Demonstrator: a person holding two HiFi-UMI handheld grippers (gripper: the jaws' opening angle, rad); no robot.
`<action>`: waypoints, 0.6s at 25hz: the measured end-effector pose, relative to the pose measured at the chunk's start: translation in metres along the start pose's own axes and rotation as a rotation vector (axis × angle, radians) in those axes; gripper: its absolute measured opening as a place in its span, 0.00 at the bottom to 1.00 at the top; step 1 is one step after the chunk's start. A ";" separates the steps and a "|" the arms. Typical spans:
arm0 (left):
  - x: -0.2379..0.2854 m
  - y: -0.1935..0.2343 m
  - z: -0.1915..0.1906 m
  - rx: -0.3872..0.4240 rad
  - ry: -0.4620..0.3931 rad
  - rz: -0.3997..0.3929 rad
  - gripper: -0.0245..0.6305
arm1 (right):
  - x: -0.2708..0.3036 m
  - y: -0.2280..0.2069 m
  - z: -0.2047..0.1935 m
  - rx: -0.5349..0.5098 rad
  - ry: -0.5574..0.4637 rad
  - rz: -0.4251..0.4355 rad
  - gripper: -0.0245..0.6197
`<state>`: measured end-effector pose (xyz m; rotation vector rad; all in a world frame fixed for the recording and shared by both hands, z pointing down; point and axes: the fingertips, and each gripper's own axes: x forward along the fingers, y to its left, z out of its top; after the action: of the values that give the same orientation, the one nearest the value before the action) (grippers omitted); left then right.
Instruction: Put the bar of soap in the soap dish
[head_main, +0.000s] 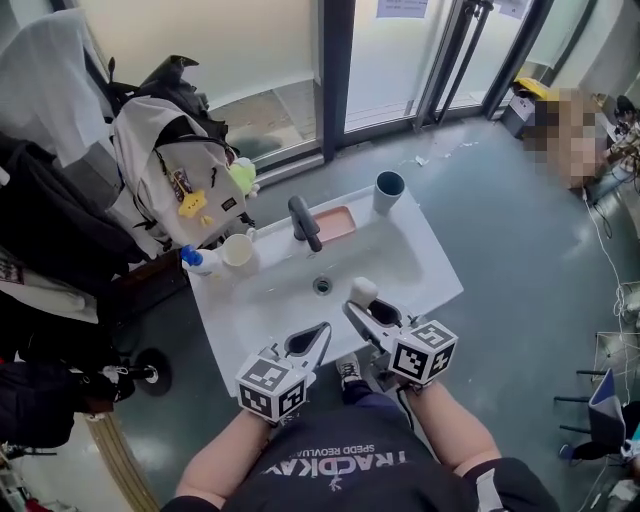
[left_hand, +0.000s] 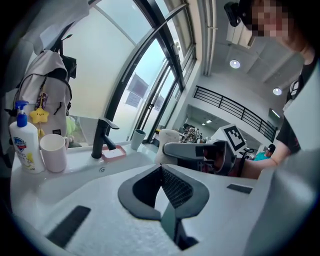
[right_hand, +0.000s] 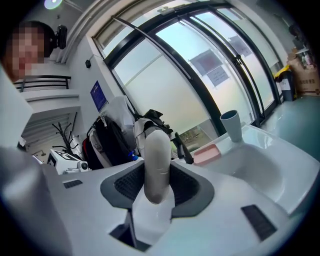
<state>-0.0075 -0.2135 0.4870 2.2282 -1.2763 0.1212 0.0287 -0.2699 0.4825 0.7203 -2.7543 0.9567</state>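
The right gripper (head_main: 360, 310) is closed on the bar of soap (head_main: 363, 291), a pale rounded bar standing up between its jaws. It holds the bar above the front half of the basin (head_main: 405, 262), near the drain (head_main: 321, 285). The left gripper (left_hand: 162, 184) has its jaws together with nothing between them and hangs at the front edge of the bench (head_main: 235, 335).

So the pick-up looks done, while the carry and the placing are left. The pink soap dish (head_main: 351, 221) sits at the back of the bench, just beside the black tap (head_main: 305, 222), well apart from the bar, and its tray shows nothing in it.

A blue-grey cup (head_main: 389, 183) stands at the back right corner; its inside is too dark to read. At the back left, a white mug (head_main: 237, 250) looks empty, with a pump bottle (head_main: 198, 260) just beside it.
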 end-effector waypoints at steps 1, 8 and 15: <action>0.006 0.002 0.001 -0.007 -0.001 0.005 0.05 | 0.004 -0.008 0.003 -0.007 0.009 -0.002 0.27; 0.050 0.023 0.002 -0.061 0.013 0.051 0.05 | 0.050 -0.072 0.018 -0.069 0.104 -0.015 0.27; 0.080 0.042 -0.002 -0.095 0.039 0.115 0.05 | 0.107 -0.127 0.027 -0.242 0.224 -0.026 0.27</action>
<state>0.0016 -0.2900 0.5336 2.0632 -1.3612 0.1439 -0.0034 -0.4157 0.5607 0.5696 -2.5955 0.6386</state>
